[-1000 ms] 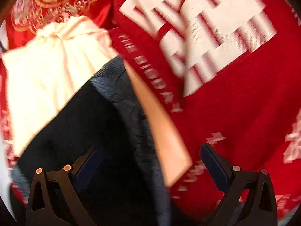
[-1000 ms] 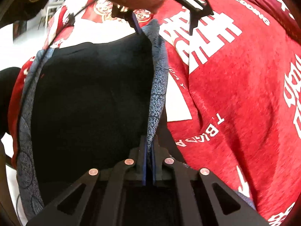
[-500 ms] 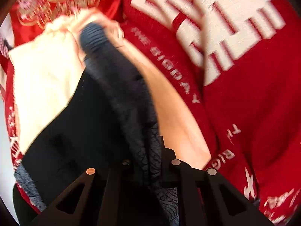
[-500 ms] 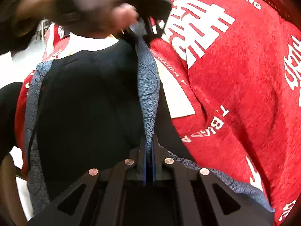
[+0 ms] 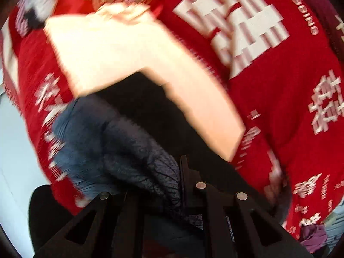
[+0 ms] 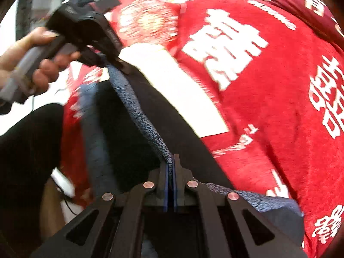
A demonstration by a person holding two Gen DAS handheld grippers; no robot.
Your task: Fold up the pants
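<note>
The pants [image 6: 133, 116] are black with a blue-grey patterned band along the edge [image 6: 148, 129]. They lie over a red blanket. My right gripper [image 6: 171, 167] is shut on the patterned edge near the bottom of its view. My left gripper [image 5: 182, 167] is shut on the same edge farther along; the bunched patterned fabric [image 5: 137, 159] hangs over its left finger. In the right wrist view the left gripper [image 6: 111, 62] is held by a hand at the upper left, and the edge stretches taut between the two grippers, lifted off the blanket.
A red blanket with white characters [image 6: 268, 86] covers the surface. A cream garment [image 5: 120, 49] lies under the pants, also in the right wrist view [image 6: 178, 88]. A black round object [image 6: 25, 150] sits at the left edge. Pale floor [image 5: 13, 150] shows beyond the blanket.
My left gripper closed on the patterned pants edge, then swung left and up with it. The edge now runs taut and raised between both grippers. My right gripper stayed shut.
</note>
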